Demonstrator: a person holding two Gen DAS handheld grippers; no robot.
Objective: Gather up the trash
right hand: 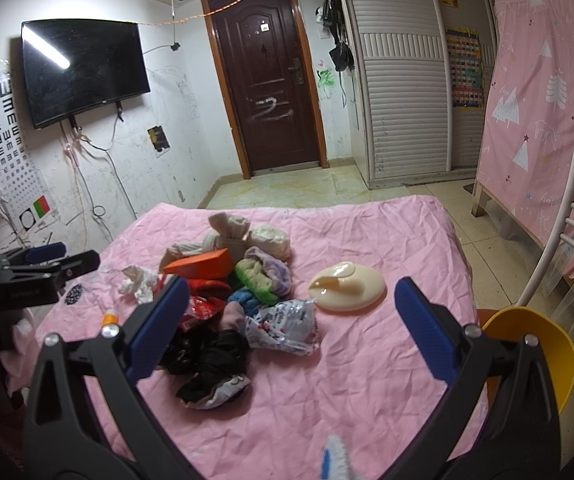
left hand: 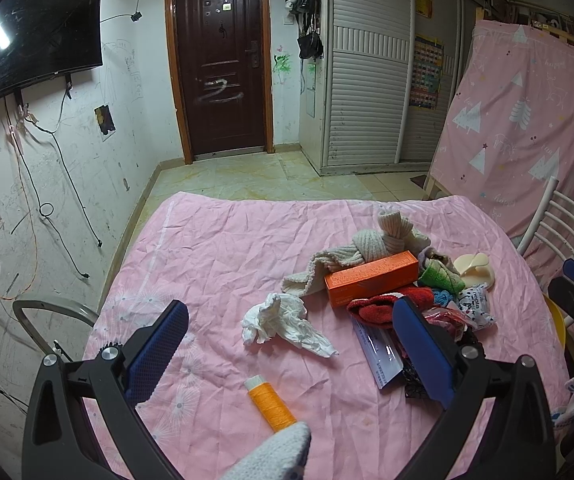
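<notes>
A crumpled white tissue (left hand: 283, 322) (right hand: 139, 282) lies on the pink sheet (left hand: 215, 256), just beyond my open left gripper (left hand: 291, 348), whose blue pads are spread wide with nothing between them. A crumpled printed wrapper (right hand: 283, 326) (left hand: 475, 306) and a black plastic bag (right hand: 207, 360) lie between and below the fingers of my open right gripper (right hand: 291, 330), which is empty. An orange box (left hand: 371, 278) (right hand: 203, 264) rests in the pile. A yellow bin (right hand: 535, 344) stands off the table's right edge.
The pile also holds beige knit cloths (left hand: 371, 240), red and green cloths, a flat pack (left hand: 379, 356) and a cream plastic piece (right hand: 347, 286). An orange thread spool (left hand: 271, 402) lies near me. A white chair (right hand: 567, 240) stands at the right.
</notes>
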